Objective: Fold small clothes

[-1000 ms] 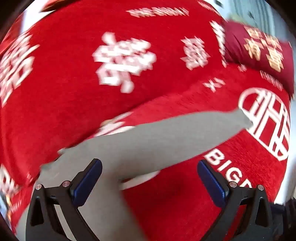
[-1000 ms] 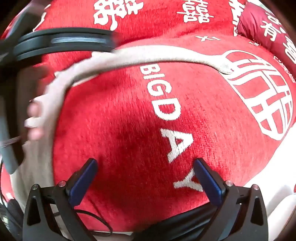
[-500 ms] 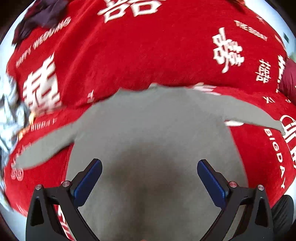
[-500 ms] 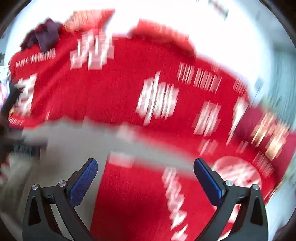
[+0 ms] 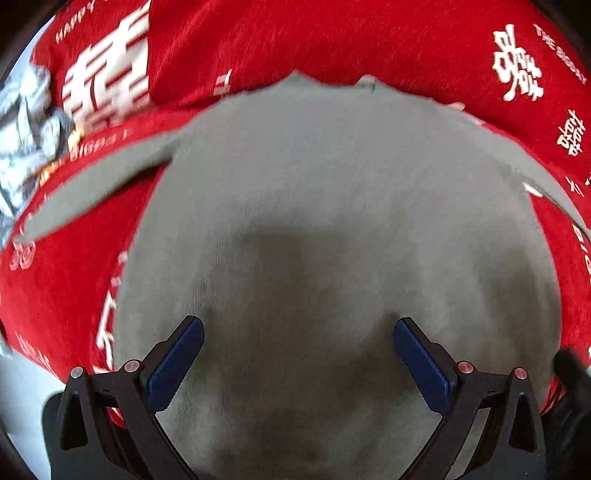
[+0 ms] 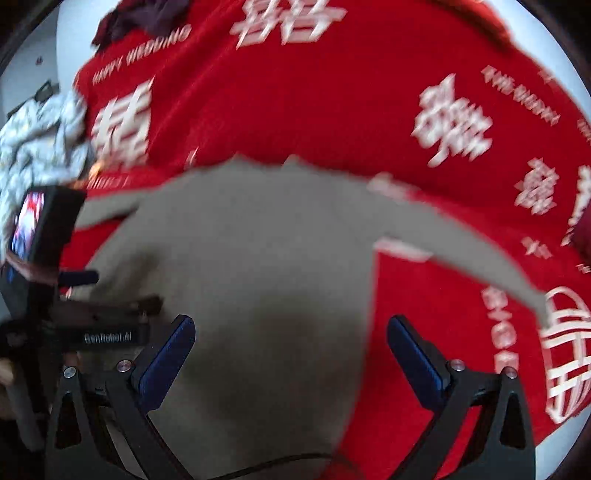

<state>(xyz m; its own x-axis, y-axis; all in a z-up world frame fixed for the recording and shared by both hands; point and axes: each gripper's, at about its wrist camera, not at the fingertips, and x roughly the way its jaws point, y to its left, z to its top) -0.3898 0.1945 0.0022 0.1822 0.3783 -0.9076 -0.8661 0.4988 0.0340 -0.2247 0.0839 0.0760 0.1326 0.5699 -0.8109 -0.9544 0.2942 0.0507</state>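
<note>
Grey long-sleeved top [image 5: 332,221]: flat on red blanket [image 5: 332,40], sleeves spread sideways | left gripper [image 5: 297,354]: released, empty, over hem; nearer | right gripper [image 6: 290,350]: released, empty, by right edge

black frames, blue-padded jaws, silver screws

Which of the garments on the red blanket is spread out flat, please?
The grey top, sleeves out; the patterned clothes and dark clothes lie crumpled.

Bright, even light; motion blur in both views; fisheye bending at edges; dark shadow on grey shirt [image 5: 332,206]
</note>
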